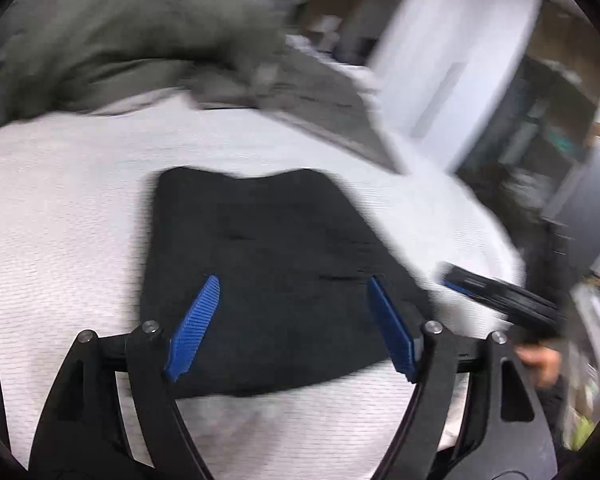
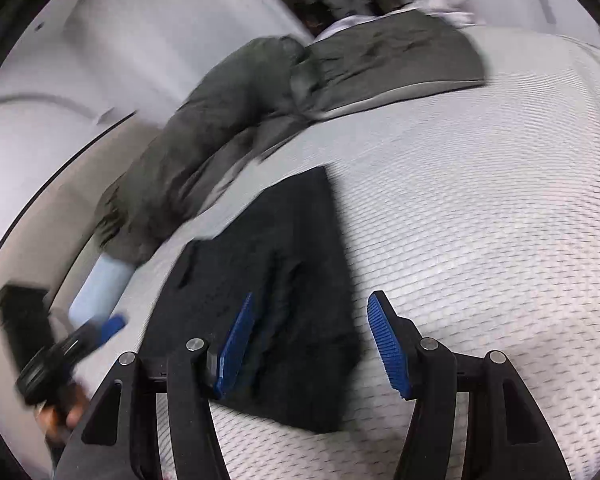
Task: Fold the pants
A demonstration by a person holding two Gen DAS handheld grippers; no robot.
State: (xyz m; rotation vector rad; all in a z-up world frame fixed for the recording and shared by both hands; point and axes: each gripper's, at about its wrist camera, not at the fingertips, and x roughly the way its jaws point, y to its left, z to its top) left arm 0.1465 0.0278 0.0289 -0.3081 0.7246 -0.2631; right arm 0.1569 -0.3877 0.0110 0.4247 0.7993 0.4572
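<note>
Black pants (image 1: pixel 268 264) lie folded into a compact rectangle on the white textured mattress (image 1: pixel 60 220). My left gripper (image 1: pixel 294 292) is open and empty above the near half of the pants. My right gripper (image 2: pixel 310 308) is open and empty over the right edge of the pants (image 2: pixel 276 280). The right gripper also shows in the left wrist view (image 1: pixel 496 296) at the right, off the pants. The left gripper shows in the right wrist view (image 2: pixel 80 340) at the lower left, held in a hand. Both views are motion-blurred.
An olive-green duvet (image 1: pixel 120 44) and pillow are bunched along the head of the bed (image 2: pixel 228 120). A light blue item (image 2: pixel 100 284) lies by the bed's edge. A white wall (image 2: pixel 140 40) and dark furniture (image 1: pixel 540 140) stand beyond the mattress.
</note>
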